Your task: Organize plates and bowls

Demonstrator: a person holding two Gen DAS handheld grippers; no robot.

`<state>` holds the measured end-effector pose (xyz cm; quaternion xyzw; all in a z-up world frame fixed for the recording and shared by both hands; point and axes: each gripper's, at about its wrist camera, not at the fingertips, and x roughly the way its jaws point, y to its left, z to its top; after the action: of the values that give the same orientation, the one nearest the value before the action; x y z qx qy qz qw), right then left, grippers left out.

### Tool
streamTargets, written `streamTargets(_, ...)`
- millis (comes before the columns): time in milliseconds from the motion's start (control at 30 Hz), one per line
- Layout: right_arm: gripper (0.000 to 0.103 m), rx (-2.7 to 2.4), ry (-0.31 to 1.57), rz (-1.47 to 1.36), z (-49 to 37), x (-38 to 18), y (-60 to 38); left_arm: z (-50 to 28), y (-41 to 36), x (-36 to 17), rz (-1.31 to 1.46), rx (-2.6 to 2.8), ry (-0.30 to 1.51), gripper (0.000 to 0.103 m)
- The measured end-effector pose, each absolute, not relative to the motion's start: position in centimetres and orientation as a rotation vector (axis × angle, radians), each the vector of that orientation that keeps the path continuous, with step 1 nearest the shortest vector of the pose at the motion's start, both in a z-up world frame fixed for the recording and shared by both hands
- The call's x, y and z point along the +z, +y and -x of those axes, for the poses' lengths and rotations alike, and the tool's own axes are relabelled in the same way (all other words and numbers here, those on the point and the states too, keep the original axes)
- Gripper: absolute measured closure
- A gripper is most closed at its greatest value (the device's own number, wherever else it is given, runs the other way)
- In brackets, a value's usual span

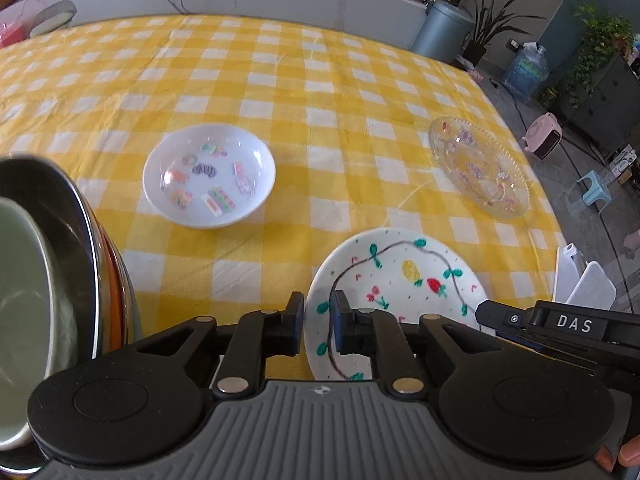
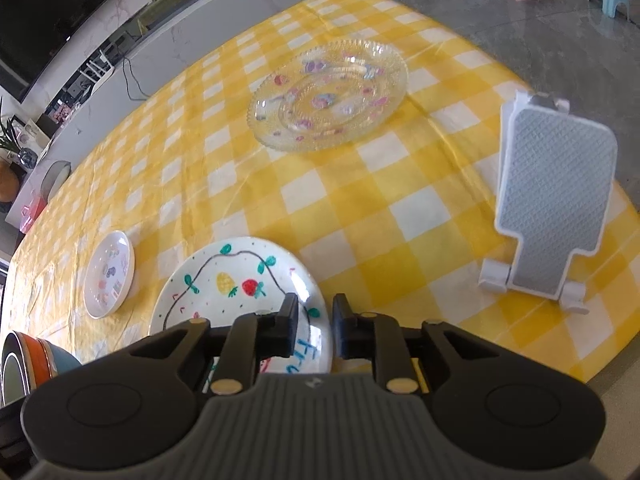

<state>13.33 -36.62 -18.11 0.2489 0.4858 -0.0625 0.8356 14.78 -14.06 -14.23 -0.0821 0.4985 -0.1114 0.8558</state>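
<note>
A white plate with drawn fruit [image 1: 400,276] [image 2: 236,280] lies on the yellow checked cloth near the front edge. My left gripper [image 1: 318,316] has its jaws around the plate's left rim, a narrow gap between them. My right gripper [image 2: 316,322] has its jaws around the plate's right rim, also nearly closed. A small white dish with stickers [image 1: 210,176] [image 2: 109,274] lies further left. A clear glass plate [image 1: 478,166] [image 2: 328,94] lies at the far right. Stacked bowls [image 1: 52,272] [image 2: 28,360] stand at the left.
A white and grey stand [image 2: 552,204] [image 1: 584,288] is upright near the table's right front edge. The right gripper's body [image 1: 560,328] shows in the left wrist view. Beyond the table are a bin [image 1: 440,30], plants and a water jug [image 1: 526,68].
</note>
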Motion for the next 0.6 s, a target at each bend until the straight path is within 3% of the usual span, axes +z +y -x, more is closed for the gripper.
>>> streamTargets(233, 0.075, -0.132, 0.877, -0.624, -12.6, -16.9, -38.1, -15.9, -14.8, -12.3, 0.198, -0.281, 0.985, 0.081)
streamTargets(600, 0.075, -0.22, 0.647, -0.628, -15.8, -15.4, -40.0, -20.3, -18.6, -11.6, 0.226, -0.364, 0.96, 0.077)
